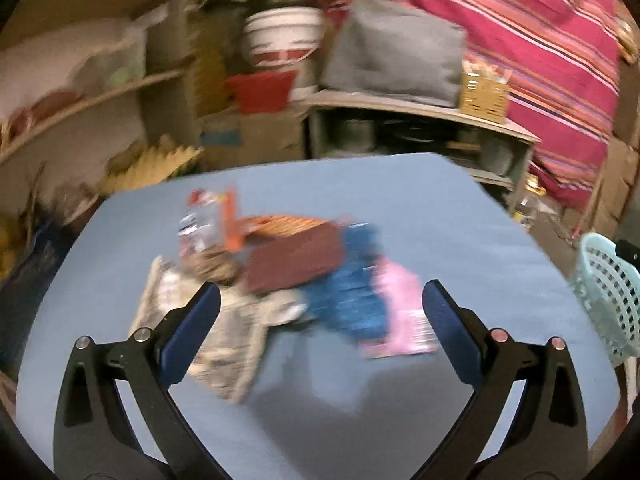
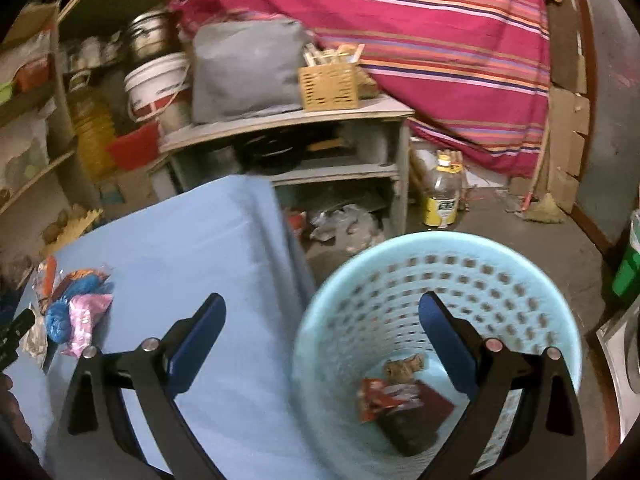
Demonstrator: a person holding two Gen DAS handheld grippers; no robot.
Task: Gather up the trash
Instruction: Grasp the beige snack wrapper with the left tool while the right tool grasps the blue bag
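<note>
Two grippers, both with jaws spread wide and nothing between them, work over a blue-covered table (image 1: 440,216) in a cluttered storeroom. The left gripper (image 1: 320,300) hovers low over the tabletop, aimed forward at a blurred heap of trash lying near the table's middle: a brown wrapper (image 1: 296,258) on top with its long axis running left to right, a crumpled blue wrapper (image 1: 352,300) beside it, a pink packet (image 1: 400,320) stretching toward the camera at the heap's right edge, a printed paper wrapper (image 1: 236,344) at the left, and a clear red-and-white packet (image 1: 200,220) standing behind. The right gripper (image 2: 320,308) is tilted downward beside the table's right edge, its right finger over the mouth of a pale blue perforated waste basket (image 2: 400,280) that stands on the floor just beside the table. At the basket's bottom lie a red snack wrapper (image 2: 384,396), a dark brown packet (image 2: 420,416) and a small tan scrap (image 2: 404,364). Behind the table stand a low grey shelf unit (image 2: 320,116) bearing a grey bag (image 2: 248,68) and a woven box (image 2: 330,84), a white bucket (image 2: 156,84), and a red striped cloth (image 2: 420,40). A yellow-labelled bottle (image 2: 442,196) stands on the concrete floor.
</note>
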